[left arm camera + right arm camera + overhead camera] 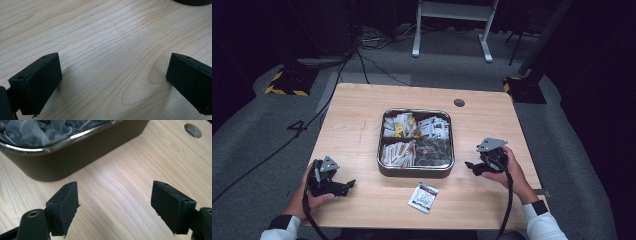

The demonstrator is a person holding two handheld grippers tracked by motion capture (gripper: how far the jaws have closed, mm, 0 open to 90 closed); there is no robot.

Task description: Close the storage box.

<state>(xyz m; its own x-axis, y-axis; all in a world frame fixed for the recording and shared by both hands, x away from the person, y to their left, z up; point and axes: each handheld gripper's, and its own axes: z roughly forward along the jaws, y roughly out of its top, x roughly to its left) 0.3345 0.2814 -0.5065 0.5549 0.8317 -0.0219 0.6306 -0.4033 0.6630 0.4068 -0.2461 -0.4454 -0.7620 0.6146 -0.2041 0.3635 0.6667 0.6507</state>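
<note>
A lone sachet [423, 197] lies flat on the table [357, 130], just in front of the tray [415, 171] of sorted packets, between the two grippers; the left gripper [348, 184] and right gripper [471, 165] both rest low with jaws spread wide, holding nothing. The risk, as I judge it: a flat, thin sachet (probably slippery foil) may skid away from the jaws, or a jaw may scrape the wood or knock the tray.

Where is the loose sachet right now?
In the high view, the sachet lies on the table just in front of the tray, between the two claws.
</note>
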